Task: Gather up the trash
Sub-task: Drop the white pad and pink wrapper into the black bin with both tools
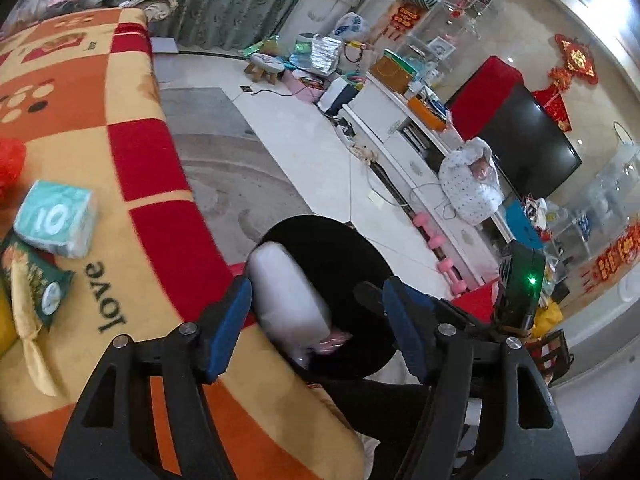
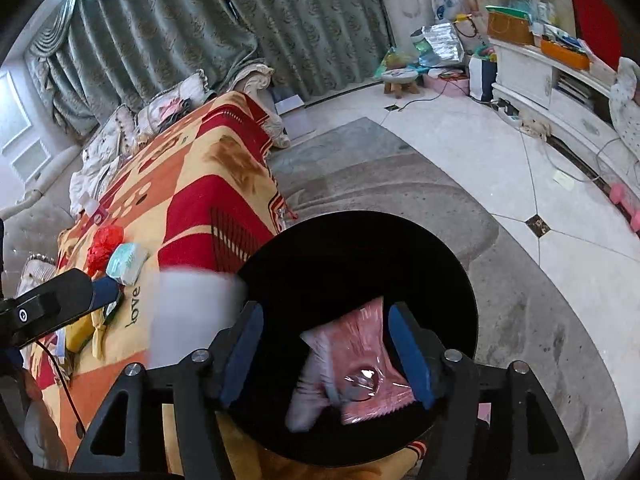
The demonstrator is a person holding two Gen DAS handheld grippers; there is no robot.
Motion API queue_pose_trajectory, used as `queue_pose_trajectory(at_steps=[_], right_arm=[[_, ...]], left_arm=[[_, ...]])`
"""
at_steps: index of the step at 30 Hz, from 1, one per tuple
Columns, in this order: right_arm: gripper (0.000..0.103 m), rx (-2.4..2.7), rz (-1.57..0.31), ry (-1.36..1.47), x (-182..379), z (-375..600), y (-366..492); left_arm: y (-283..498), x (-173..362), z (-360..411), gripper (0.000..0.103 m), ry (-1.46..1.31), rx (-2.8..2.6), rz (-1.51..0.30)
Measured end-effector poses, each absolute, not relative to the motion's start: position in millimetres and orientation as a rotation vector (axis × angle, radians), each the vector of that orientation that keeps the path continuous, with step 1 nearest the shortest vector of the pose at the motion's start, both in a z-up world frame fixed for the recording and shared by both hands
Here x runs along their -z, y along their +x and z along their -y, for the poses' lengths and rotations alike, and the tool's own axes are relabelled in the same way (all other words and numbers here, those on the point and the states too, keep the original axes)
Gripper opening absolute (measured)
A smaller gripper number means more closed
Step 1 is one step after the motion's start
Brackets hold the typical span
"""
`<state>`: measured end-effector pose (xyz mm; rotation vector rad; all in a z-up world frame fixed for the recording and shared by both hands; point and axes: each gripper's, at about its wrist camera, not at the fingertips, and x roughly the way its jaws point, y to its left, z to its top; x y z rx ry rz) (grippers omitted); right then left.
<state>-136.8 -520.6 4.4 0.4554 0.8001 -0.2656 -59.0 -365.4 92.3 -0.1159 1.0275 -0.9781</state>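
A black round trash bin stands beside the blanket-covered table; it also shows in the right wrist view. A blurred white piece of trash is falling from between my open left gripper's fingers over the bin's rim; in the right wrist view it is a white blur. My right gripper is open above the bin, over a pink plastic wrapper lying inside. On the table lie a teal tissue pack, a green snack packet and a red crumpled bag.
The table carries an orange, red and yellow blanket. A white TV cabinet with a television lines the far wall. Pink dumbbells lie on the tiled floor. Clutter and a small stool sit by the curtain.
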Motion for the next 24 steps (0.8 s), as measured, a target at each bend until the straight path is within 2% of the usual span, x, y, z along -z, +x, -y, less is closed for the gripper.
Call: queue_pose_trajectory(at_steps=[14,24], right_arm=[[0.064,0.128,-0.81,0.339,-25,447,-113],[0.064,-0.021,-0.856,0.259,-20,366,-79]], left_arm=[[-78,-92,241,0.067,0.057,0.556,-0.922],[-78,-91,129,0.067,0.023,0.358,-0.884]])
